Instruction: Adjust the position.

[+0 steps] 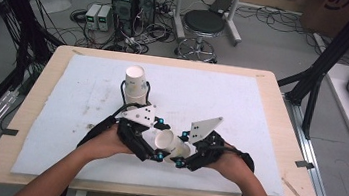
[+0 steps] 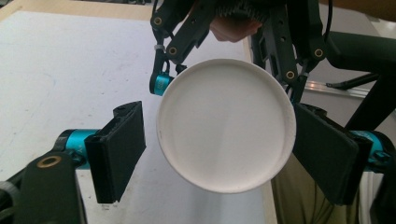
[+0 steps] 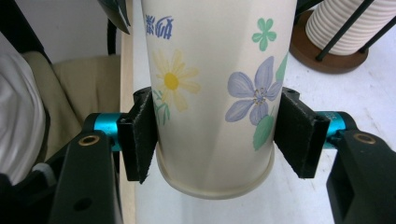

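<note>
Right gripper (image 3: 212,135) — pads shut on the flowered paper cup (image 3: 215,93) near its base, at frame centre. Left gripper (image 2: 219,149): jaws part-open, straddling the cup's base, left pad clear, right pad at its edge. In the high view the cup (image 1: 169,143) lies between both hands, lower centre; cup stack (image 1: 136,86) above. Light, thin-walled, crushable — best gripped gently near the stiff base.

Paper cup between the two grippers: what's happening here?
A person at the table holds a gripper in each hand. The right gripper is shut on a flowered paper cup, held on its side between the hands. The left gripper faces the cup's end with its jaws on either side, one pad clearly off it. A stack of cups in a wire holder stands behind.
</note>
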`<state>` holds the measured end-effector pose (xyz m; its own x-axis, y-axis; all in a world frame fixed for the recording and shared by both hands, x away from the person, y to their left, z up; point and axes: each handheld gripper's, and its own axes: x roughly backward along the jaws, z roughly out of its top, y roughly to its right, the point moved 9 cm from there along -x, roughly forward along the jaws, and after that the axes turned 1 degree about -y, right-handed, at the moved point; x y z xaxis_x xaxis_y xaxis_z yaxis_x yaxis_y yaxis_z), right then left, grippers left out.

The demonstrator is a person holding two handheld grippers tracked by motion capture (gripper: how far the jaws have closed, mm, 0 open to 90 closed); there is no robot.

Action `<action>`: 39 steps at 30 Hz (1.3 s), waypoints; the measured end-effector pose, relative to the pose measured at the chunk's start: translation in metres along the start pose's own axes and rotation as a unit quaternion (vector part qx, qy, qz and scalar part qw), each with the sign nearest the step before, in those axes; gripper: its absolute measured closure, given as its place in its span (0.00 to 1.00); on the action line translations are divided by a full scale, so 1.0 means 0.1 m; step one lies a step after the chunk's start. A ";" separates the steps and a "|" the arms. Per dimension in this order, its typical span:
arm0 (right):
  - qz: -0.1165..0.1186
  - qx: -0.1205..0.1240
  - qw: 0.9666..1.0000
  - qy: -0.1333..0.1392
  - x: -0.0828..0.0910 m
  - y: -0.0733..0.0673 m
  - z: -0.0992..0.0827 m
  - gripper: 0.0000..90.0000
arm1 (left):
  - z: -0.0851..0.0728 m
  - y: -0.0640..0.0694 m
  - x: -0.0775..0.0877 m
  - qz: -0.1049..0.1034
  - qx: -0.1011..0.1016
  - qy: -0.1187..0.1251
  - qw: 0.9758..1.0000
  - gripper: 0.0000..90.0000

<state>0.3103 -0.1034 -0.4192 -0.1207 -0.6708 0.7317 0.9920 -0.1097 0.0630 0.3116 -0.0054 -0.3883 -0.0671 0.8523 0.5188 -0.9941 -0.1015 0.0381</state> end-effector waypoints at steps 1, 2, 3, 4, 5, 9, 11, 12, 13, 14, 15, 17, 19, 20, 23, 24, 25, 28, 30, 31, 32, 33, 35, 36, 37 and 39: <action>0.002 0.000 1.000 -0.007 0.00 0.00 0.00 0.41 | 0.00 0.00 0.00 0.000 0.000 -0.001 1.000 0.23; -0.001 0.001 1.000 -0.013 0.00 0.00 0.00 0.41 | -0.01 -0.01 0.00 0.000 0.000 -0.004 1.000 0.24; 0.000 0.003 1.000 -0.020 0.01 0.00 0.00 0.41 | -0.01 -0.01 -0.01 -0.001 0.001 -0.005 1.000 0.25; 0.001 0.004 1.000 -0.026 0.01 0.00 0.00 0.41 | -0.02 -0.01 -0.01 -0.001 0.002 -0.009 1.000 0.26; 0.002 0.006 0.999 -0.036 0.01 0.00 0.00 0.41 | -0.03 -0.01 -0.02 -0.003 0.003 -0.011 1.000 0.26; 0.002 0.016 0.998 -0.065 -0.01 0.00 0.00 0.41 | -0.07 -0.01 -0.05 -0.009 0.002 -0.028 1.000 0.28; 0.006 0.017 0.997 -0.079 -0.01 -0.01 0.00 0.41 | -0.08 -0.01 -0.06 -0.011 0.001 -0.033 0.999 0.30; 0.007 0.018 0.996 -0.086 -0.01 -0.02 0.00 0.41 | -0.09 0.00 -0.07 -0.017 0.001 -0.035 0.999 0.31; 0.005 0.022 0.996 -0.091 -0.02 -0.01 0.00 0.41 | -0.09 0.01 -0.07 -0.021 -0.002 -0.038 0.999 0.34; 0.007 0.023 0.995 -0.098 -0.02 -0.02 -0.01 0.41 | -0.10 0.02 -0.08 -0.024 -0.002 -0.042 0.999 0.37; 0.007 0.027 0.994 -0.102 -0.03 -0.02 -0.01 0.41 | -0.11 0.03 -0.09 -0.026 0.000 -0.043 0.999 0.38; 0.008 0.027 0.993 -0.114 -0.03 -0.03 -0.02 0.41 | -0.12 0.03 -0.10 -0.027 -0.004 -0.047 0.999 0.39; 0.010 0.022 0.992 -0.121 -0.04 -0.04 -0.03 0.41 | -0.13 0.04 -0.11 -0.030 -0.003 -0.050 0.998 0.40; 0.011 0.022 0.992 -0.121 -0.04 -0.04 -0.03 0.41 | -0.13 0.04 -0.11 -0.031 -0.004 -0.051 0.998 0.40; 0.014 0.022 0.992 -0.127 -0.04 -0.05 -0.04 0.41 | -0.13 0.04 -0.11 -0.030 -0.011 -0.050 0.998 0.41; 0.011 0.023 0.992 -0.125 -0.03 -0.05 -0.04 0.40 | -0.13 0.04 -0.11 -0.030 -0.014 -0.048 0.998 0.41; 0.011 0.024 0.992 -0.122 -0.03 -0.05 -0.04 0.38 | -0.12 0.04 -0.10 -0.028 -0.016 -0.043 0.999 0.41; -0.004 0.008 0.997 -0.079 0.01 -0.02 -0.01 0.27 | -0.09 0.01 -0.05 -0.025 -0.010 -0.018 0.999 0.41; -0.009 -0.010 0.999 -0.040 0.05 -0.01 0.02 0.24 | -0.09 -0.01 -0.02 -0.022 -0.002 0.000 1.000 0.41; -0.008 -0.018 1.000 -0.018 0.07 -0.01 0.04 0.23 | -0.09 -0.01 0.00 -0.021 -0.001 0.008 1.000 0.41; -0.011 -0.030 0.999 0.016 0.12 0.00 0.05 0.22 | -0.08 -0.02 0.01 -0.021 0.004 0.019 1.000 0.41; -0.011 -0.030 0.999 0.016 0.12 0.00 0.05 0.22 | -0.09 -0.02 0.03 -0.021 0.006 0.027 0.999 0.41; -0.012 -0.040 0.998 0.047 0.16 0.01 0.05 0.22 | -0.09 -0.03 0.06 -0.021 0.007 0.042 0.999 0.41; -0.012 -0.045 0.997 0.062 0.18 0.01 0.05 0.22 | -0.09 -0.02 0.07 -0.020 0.005 0.048 0.999 0.41; -0.015 -0.049 0.996 0.075 0.20 0.01 0.06 0.22 | -0.09 -0.01 0.07 -0.020 0.007 0.057 0.998 0.41; -0.020 -0.054 0.993 0.099 0.24 0.02 0.06 0.22 | -0.09 0.00 0.08 -0.019 0.008 0.070 0.997 0.41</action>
<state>0.3094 -0.1149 -0.3973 -0.1765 -0.7943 0.5814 0.9776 -0.2105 0.0093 0.3108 0.0061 -0.3919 -0.0409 0.9188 0.3926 -0.9947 -0.0745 0.0707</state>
